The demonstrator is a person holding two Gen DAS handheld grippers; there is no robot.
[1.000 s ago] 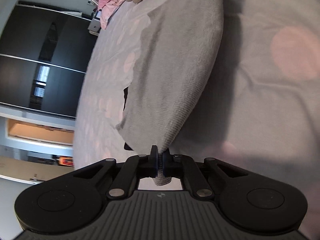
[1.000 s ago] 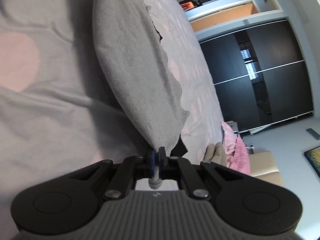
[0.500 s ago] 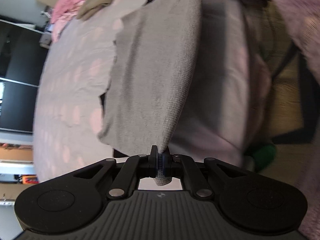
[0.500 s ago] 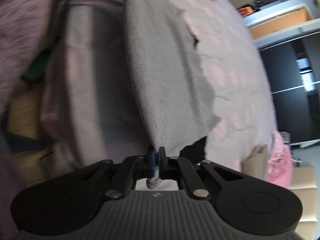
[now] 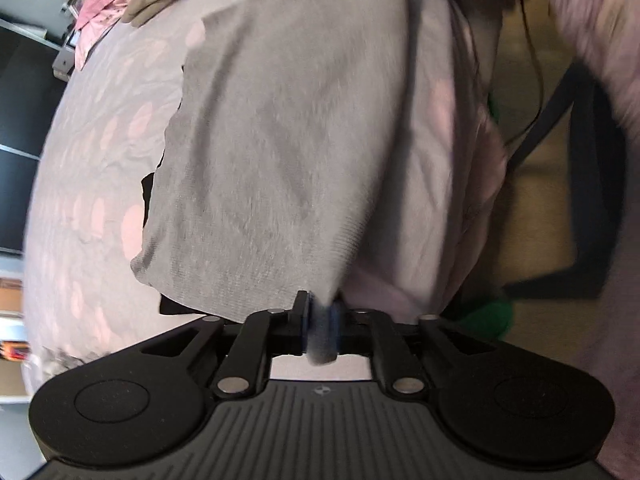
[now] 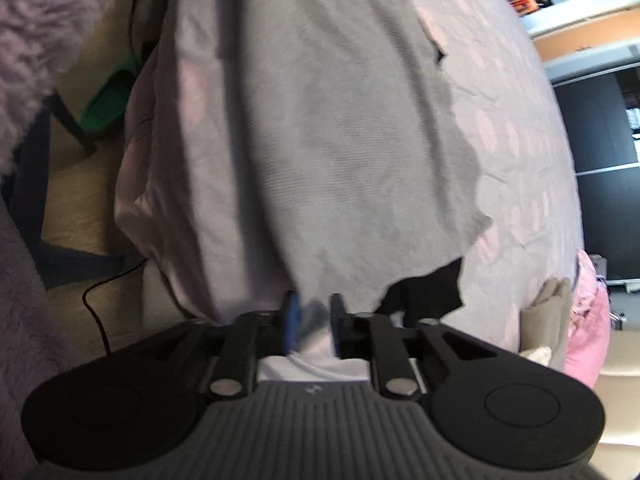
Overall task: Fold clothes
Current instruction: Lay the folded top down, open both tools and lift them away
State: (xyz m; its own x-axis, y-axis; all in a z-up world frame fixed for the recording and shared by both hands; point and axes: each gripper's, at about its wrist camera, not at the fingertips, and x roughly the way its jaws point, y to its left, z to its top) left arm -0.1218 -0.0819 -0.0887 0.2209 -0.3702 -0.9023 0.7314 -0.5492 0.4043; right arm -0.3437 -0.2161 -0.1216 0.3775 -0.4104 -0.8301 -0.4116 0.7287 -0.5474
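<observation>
Moved: both your grippers have swung from mid-bed to the bed's near edge.
Left gripper [image 5: 320,320]: opening, grey garment [image 5: 280,140] corner between loosened jaws.
Right gripper [image 6: 314,320]: opening likewise.
Garment: draped flat on bed [image 5: 100,160], over black cloth [image 6: 424,292].
Meaning: fold laid, release underway.

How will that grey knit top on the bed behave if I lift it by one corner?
The grey knit top will probably hang limp: it drapes over the bedsheet with a wavy edge. It looks thin and light. The corner between the left gripper's opening jaws may slip free.
</observation>
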